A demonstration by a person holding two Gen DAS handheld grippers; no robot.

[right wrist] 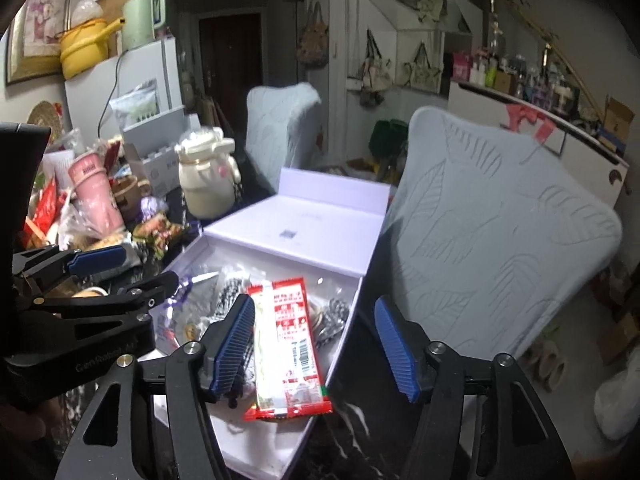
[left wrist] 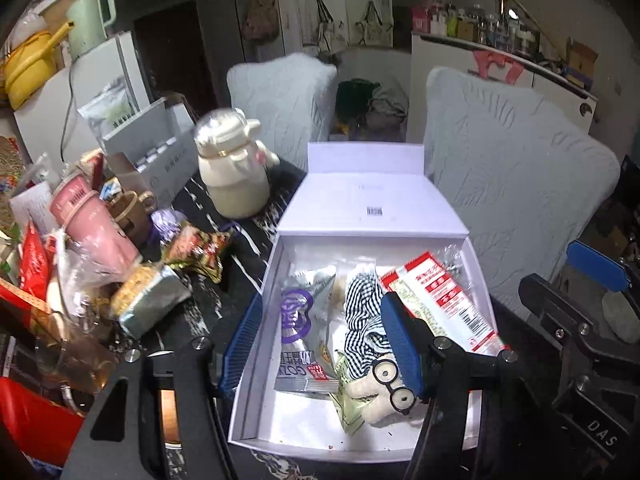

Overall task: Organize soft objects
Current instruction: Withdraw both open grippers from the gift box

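A white box point(left wrist: 372, 236) lies open on the dark table, its lid point(left wrist: 368, 196) folded back. Inside lie a silver packet with a purple logo point(left wrist: 304, 320), a plush toy with glasses and checked clothes point(left wrist: 364, 308), and a red-and-white packet point(left wrist: 444, 304). My left gripper point(left wrist: 320, 344) hangs open above the box, its pads touching nothing. My right gripper point(right wrist: 316, 346) is open too. The red-and-white packet point(right wrist: 292, 328) lies beneath its gap and sticks out over the box's near edge. Each gripper shows in the other's view: the right gripper point(left wrist: 568, 284) and the left gripper point(right wrist: 120, 274).
Clutter crowds the table's left side: a cream bottle point(left wrist: 232, 172), a pink cup point(left wrist: 92, 232), snack packets point(left wrist: 196, 248) and a noodle pack point(left wrist: 148, 300). Two chairs with pale covers point(left wrist: 512, 184) point(left wrist: 280, 96) stand behind the box. A red bin point(left wrist: 36, 420) sits at lower left.
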